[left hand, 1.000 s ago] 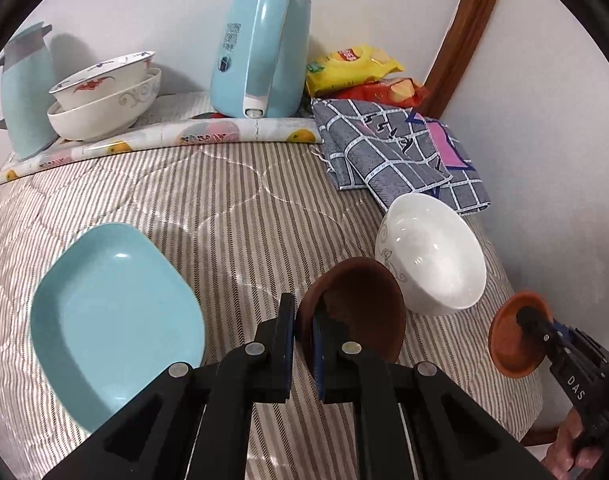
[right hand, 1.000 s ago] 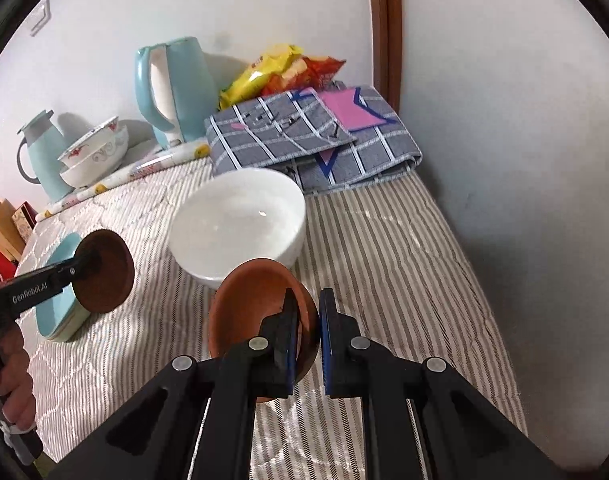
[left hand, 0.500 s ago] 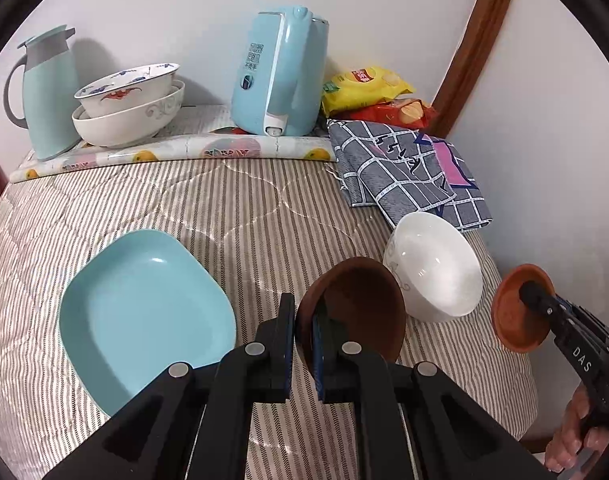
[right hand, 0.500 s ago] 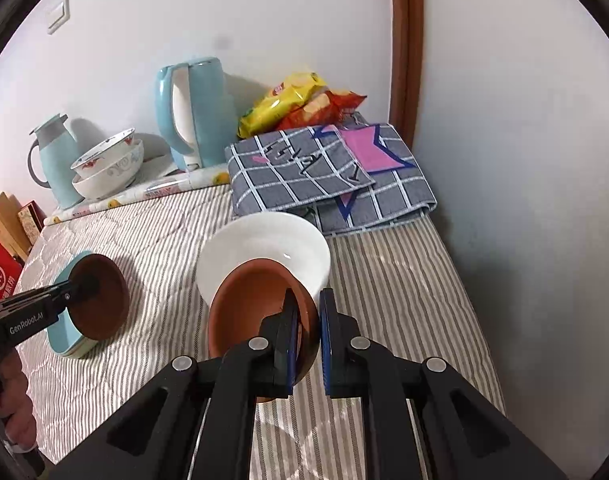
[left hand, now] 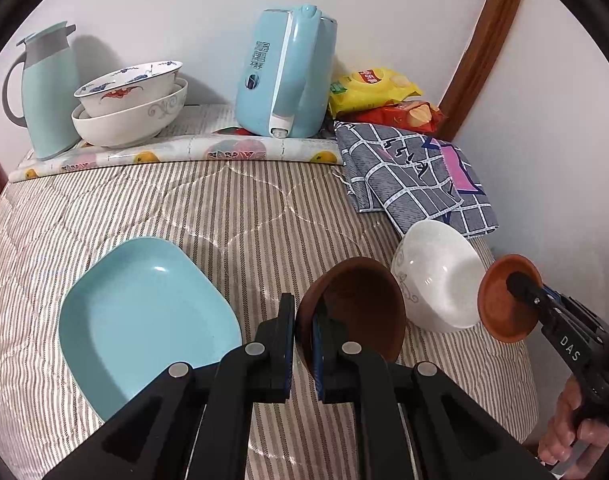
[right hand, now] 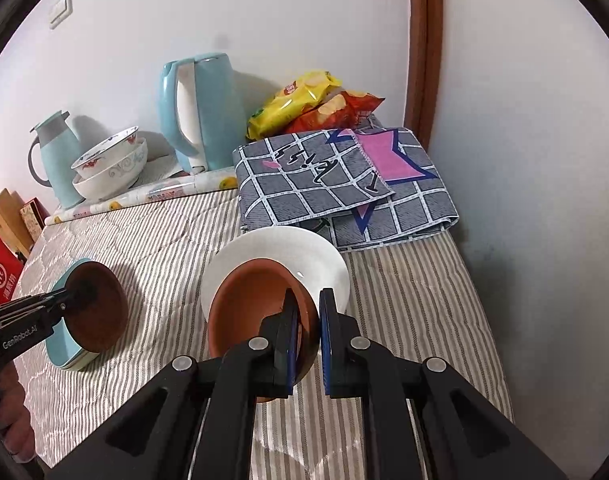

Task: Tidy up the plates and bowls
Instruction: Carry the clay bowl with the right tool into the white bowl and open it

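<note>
My left gripper [left hand: 303, 322] is shut on the rim of a dark brown bowl [left hand: 360, 312], held above the striped cloth between a light blue square plate [left hand: 144, 320] and a white bowl [left hand: 444, 280]. My right gripper [right hand: 306, 320] is shut on the rim of an orange-brown bowl [right hand: 252, 312], held just in front of the white bowl [right hand: 280, 252]. In the left wrist view the orange-brown bowl [left hand: 504, 304] hangs right of the white bowl. In the right wrist view the dark brown bowl [right hand: 96, 308] hides most of the blue plate [right hand: 64, 348].
Two nested patterned bowls [left hand: 132, 108], a blue jug [left hand: 48, 88] and a blue kettle [left hand: 284, 72] stand at the back by the wall. A folded checked cloth [right hand: 336, 184] and snack bags [right hand: 312, 104] lie at the back right. A wall closes the right side.
Both views have pulled back and risen a little, so the table's things sit lower in frame. The orange-brown bowl now overlaps the white bowl in the right wrist view. Both grips are unchanged.
</note>
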A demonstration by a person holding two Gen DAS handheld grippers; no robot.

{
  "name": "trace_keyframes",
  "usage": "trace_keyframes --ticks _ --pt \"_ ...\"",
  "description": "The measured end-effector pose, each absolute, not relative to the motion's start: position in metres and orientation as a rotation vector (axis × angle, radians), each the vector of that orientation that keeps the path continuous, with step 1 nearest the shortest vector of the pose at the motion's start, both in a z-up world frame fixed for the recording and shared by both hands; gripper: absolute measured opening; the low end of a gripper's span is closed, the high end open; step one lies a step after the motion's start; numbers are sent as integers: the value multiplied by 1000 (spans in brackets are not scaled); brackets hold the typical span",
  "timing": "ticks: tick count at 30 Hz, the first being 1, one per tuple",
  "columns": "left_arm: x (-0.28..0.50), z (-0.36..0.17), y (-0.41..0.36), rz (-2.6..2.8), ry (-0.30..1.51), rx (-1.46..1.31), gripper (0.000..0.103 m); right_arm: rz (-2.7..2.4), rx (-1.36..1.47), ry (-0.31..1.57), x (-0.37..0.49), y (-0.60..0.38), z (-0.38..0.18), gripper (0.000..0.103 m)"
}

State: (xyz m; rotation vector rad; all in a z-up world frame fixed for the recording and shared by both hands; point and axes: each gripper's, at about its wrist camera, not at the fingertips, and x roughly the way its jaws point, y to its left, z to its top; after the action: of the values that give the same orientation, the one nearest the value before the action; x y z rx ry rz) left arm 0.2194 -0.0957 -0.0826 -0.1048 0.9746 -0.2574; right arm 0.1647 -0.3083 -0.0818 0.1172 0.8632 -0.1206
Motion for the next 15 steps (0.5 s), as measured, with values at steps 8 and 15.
trace_keyframes --ticks 8,15 --pt "233 -85 -90 -243 976 -113 8 -101 102 893 187 -303 -95 10" --pt "246 -94 -83 -228 992 -128 8 -93 102 926 208 -303 -112 10"
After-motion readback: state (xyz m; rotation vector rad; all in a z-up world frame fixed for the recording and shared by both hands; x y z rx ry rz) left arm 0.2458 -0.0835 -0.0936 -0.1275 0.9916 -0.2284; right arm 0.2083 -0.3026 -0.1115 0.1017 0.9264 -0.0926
